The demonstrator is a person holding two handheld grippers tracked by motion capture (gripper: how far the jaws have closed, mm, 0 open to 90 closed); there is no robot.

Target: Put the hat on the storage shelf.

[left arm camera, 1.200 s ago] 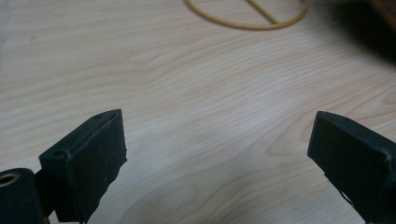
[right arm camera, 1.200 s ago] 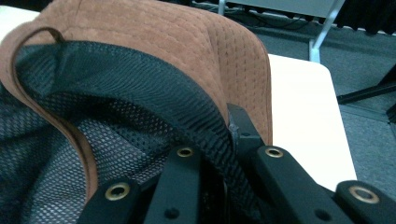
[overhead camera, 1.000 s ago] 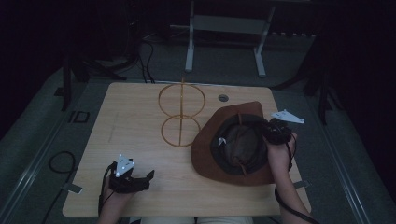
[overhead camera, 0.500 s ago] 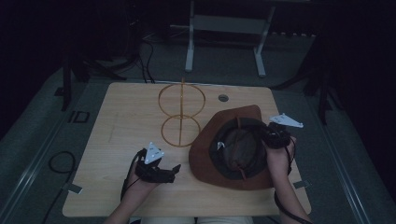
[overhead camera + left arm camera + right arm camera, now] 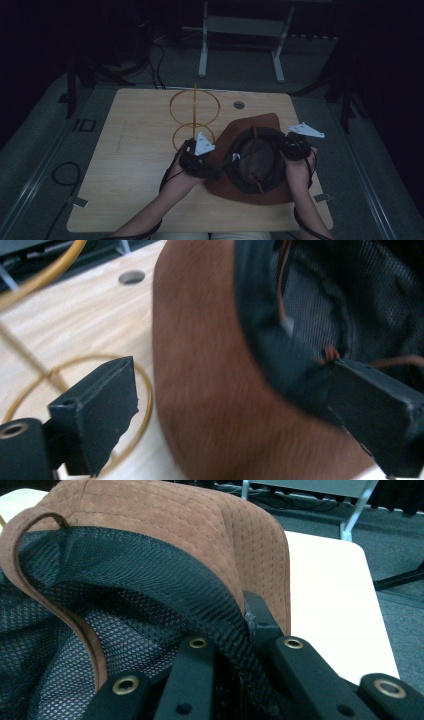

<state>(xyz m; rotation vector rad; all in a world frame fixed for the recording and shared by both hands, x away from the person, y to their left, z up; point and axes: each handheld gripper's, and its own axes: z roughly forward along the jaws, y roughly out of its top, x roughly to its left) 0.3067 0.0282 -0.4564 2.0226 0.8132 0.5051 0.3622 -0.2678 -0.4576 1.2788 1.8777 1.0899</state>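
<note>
A brown suede hat (image 5: 235, 187) lies crown down on the right half of the wooden table (image 5: 135, 150), its dark mesh lining facing up. My right gripper (image 5: 286, 150) is shut on the hat's right edge; in the right gripper view its jaws (image 5: 235, 630) pinch the black inner band, with the brown brim (image 5: 175, 520) rising behind. My left gripper (image 5: 219, 172) is at the hat's left side and stands open. In the left gripper view its jaws (image 5: 235, 405) straddle the brown brim (image 5: 210, 365), one inside the lining and one outside, clear of the suede.
A gold wire stand (image 5: 194, 107) of two rings on a post rises just behind my left gripper, and its lower ring (image 5: 145, 390) lies close to the outer jaw. A cable hole (image 5: 239, 105) sits near the table's far edge. A metal frame (image 5: 240, 25) stands on the floor beyond.
My left gripper has risen and travelled right from the table's front left to the hat's left brim. The right gripper and the hat have stayed where they were.
</note>
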